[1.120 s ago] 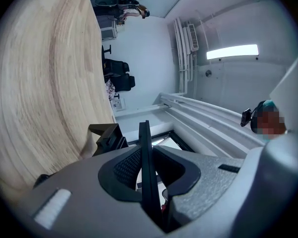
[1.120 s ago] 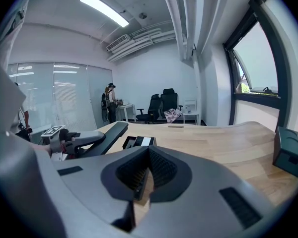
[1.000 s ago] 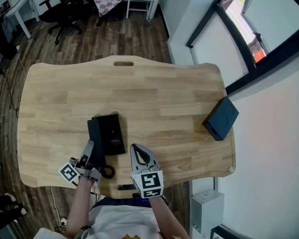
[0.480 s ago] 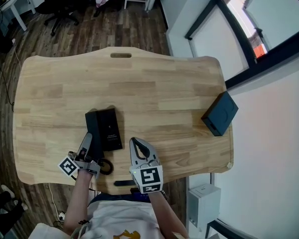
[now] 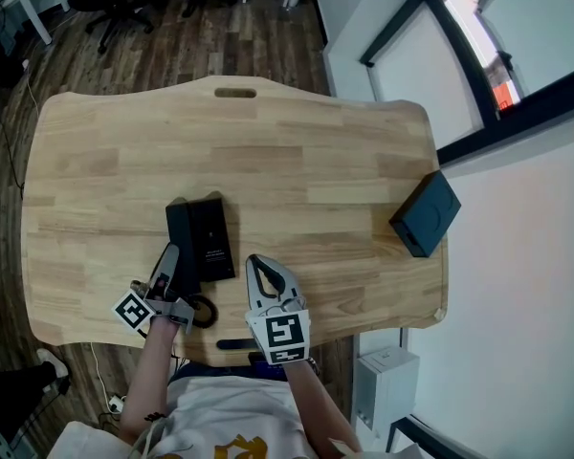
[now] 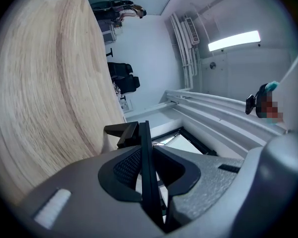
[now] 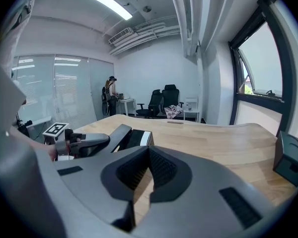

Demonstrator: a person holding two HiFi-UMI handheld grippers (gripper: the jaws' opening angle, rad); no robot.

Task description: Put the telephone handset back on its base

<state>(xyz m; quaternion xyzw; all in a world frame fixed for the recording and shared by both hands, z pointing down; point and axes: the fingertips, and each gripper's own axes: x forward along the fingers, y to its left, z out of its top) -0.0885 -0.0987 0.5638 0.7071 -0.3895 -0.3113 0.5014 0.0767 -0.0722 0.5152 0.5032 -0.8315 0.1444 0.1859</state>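
Observation:
The black telephone base (image 5: 212, 238) lies flat on the wooden table (image 5: 297, 151), left of centre. The black handset (image 5: 179, 224) runs along the base's left edge. My left gripper (image 5: 171, 261) is shut on its near end. In the left gripper view the handset (image 6: 148, 192) shows edge-on as a thin black strip pinched between the pads. The coiled cord (image 5: 204, 311) curls on the table just behind that gripper. My right gripper (image 5: 259, 268) hovers right of the base, shut and empty. The right gripper view shows the left gripper (image 7: 84, 144), the handset (image 7: 115, 136) and the base (image 7: 138, 138).
A dark box (image 5: 426, 213) sits at the table's right edge, also in the right gripper view (image 7: 290, 157). A thin black object (image 5: 231, 344) lies at the front edge. Office chairs and a small table stand beyond the far edge. A window wall runs along the right.
The head camera has shifted a little. The left gripper still holds the handset beside the base; the right gripper stays where it was.

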